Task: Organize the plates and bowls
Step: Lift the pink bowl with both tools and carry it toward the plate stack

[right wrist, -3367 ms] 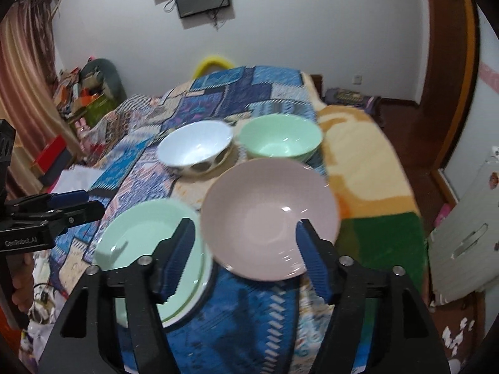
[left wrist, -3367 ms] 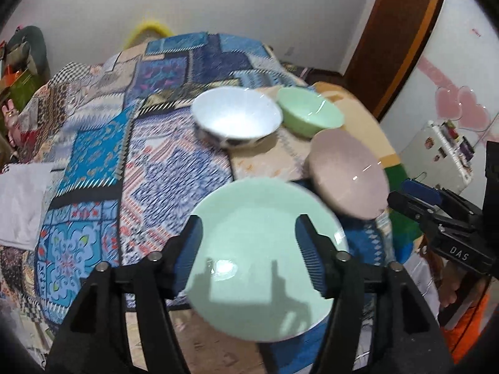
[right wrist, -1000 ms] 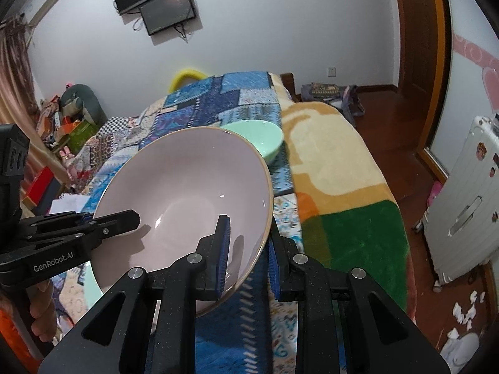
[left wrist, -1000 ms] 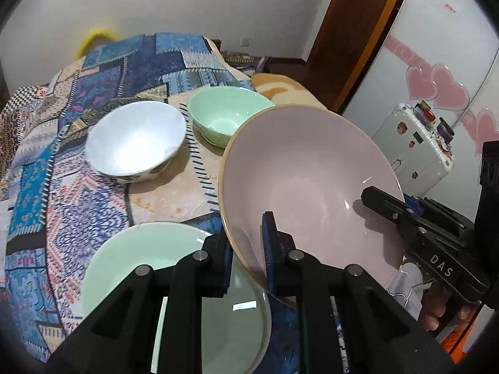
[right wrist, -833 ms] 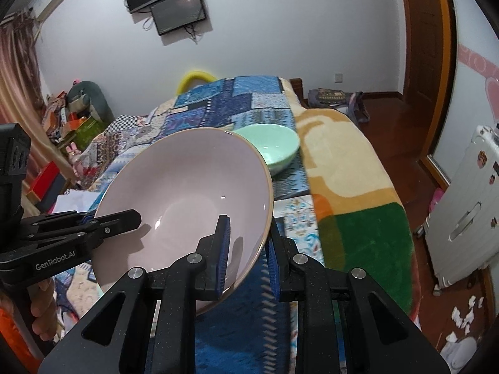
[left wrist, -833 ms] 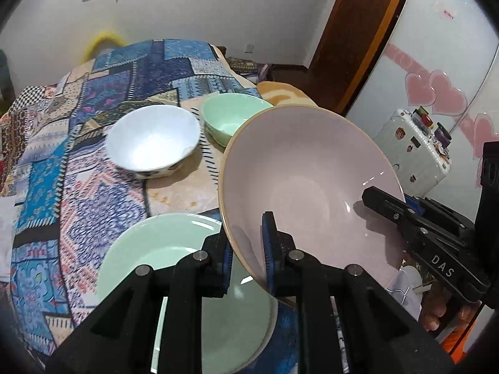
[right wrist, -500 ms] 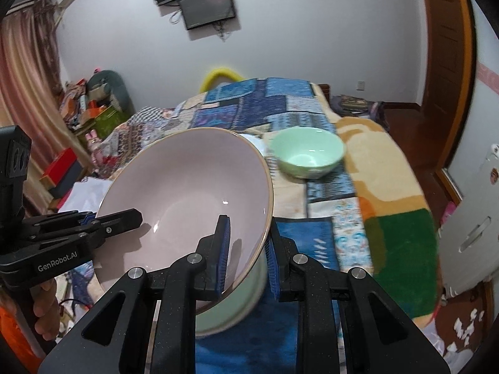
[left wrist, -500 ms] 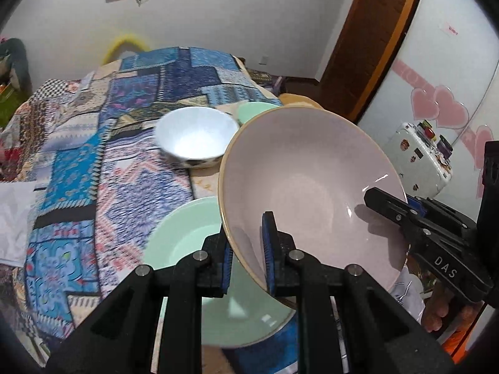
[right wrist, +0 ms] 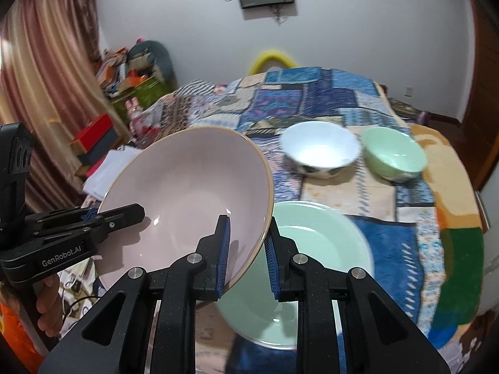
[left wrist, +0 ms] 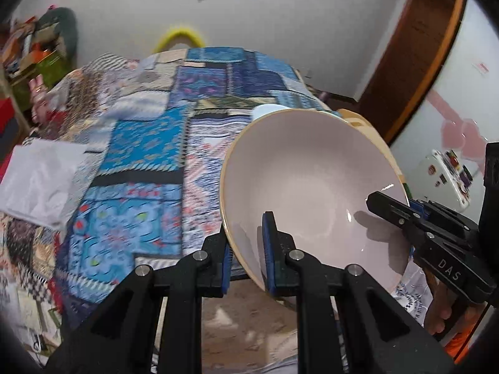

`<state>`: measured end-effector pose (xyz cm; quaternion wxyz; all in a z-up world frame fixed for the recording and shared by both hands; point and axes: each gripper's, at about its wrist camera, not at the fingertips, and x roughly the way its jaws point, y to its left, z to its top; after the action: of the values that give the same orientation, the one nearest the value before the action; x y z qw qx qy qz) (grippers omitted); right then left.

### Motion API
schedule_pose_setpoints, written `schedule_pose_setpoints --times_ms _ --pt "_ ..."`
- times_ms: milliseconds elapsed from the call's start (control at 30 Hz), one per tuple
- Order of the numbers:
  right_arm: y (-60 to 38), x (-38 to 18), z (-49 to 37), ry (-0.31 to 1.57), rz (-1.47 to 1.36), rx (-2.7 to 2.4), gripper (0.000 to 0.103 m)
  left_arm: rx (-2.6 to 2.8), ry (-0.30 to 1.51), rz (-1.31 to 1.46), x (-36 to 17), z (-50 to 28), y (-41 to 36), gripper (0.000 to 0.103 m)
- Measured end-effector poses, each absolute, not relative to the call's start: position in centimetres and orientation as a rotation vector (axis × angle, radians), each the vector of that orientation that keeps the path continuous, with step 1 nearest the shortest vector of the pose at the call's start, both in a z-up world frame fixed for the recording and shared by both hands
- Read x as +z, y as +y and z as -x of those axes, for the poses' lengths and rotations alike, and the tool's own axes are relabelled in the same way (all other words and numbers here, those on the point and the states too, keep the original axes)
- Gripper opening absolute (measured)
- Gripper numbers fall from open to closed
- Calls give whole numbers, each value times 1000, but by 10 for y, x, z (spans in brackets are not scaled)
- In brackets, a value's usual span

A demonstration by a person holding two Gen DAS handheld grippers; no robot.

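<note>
Both grippers are clamped on the pink plate (right wrist: 187,199) and have carried it off to the left — a second ago the green bowl (right wrist: 394,152) and white bowl (right wrist: 321,152) sat just beyond it, and now they lie well off to the right of the right gripper (right wrist: 246,251), up the bed. The plate is tilted, clear of the quilt (left wrist: 131,162). The left gripper (left wrist: 246,251) pinches its near rim, pads tight on either side, and the right gripper bites the opposite edge the same way.

The green plate (right wrist: 312,261) lies flat just below and to the right of the right gripper, partly under the pink plate's lower edge. So the pink one is lifted and swung across the green one — to my eye, it is headed for stacking there. It looks to have overshot a little, so it would want bringing back and levelling before the jaws let go.
</note>
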<state>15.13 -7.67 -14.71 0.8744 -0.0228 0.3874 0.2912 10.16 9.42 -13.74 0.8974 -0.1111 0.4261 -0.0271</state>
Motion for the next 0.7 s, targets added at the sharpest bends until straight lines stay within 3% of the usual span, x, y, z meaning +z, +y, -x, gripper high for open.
schedule_pose_setpoints --times_ms 700 --pt "16 -212 -159 1002 157 695 20 103 990 345 -208 -79 197 17"
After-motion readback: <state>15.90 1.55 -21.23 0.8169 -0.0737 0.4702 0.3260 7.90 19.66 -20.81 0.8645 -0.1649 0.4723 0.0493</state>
